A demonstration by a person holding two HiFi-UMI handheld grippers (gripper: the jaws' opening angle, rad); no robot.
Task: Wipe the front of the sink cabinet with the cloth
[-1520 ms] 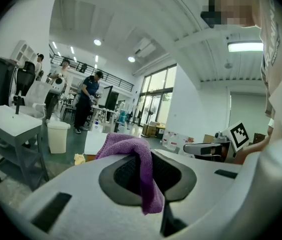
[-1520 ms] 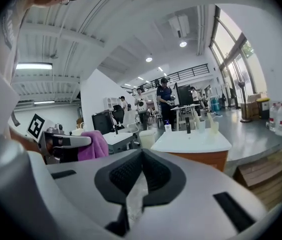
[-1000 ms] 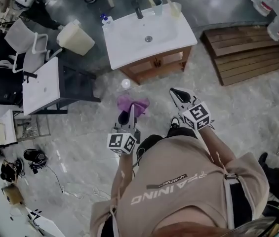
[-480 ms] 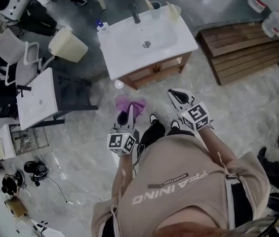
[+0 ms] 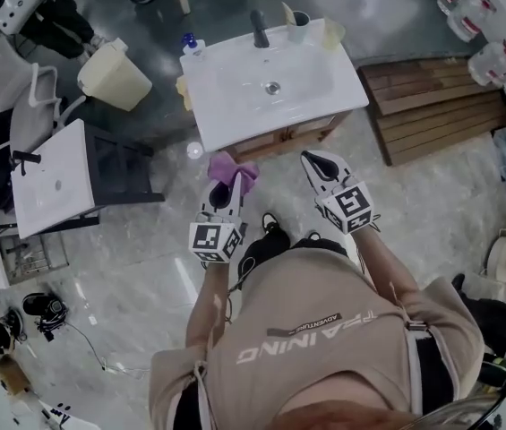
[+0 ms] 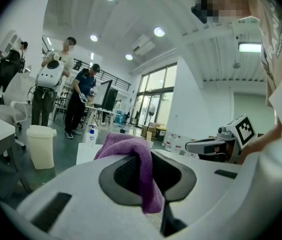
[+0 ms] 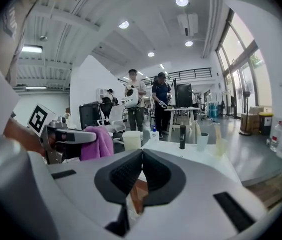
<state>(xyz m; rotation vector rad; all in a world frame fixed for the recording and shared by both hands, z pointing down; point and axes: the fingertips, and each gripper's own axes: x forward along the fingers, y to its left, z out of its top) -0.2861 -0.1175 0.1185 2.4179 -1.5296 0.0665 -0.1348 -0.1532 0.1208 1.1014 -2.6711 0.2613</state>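
Near the cabinet [image 5: 281,138], the left gripper [image 5: 228,189] is clamped on the cloth [image 5: 235,168]; the right gripper [image 5: 316,162] is closed and empty. Likely best: lower the cloth, press it flat, and sweep in overlapping strokes.

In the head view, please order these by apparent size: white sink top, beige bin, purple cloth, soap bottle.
1. white sink top
2. beige bin
3. purple cloth
4. soap bottle
The cloth is nearer the camera, so it may look enlarged.
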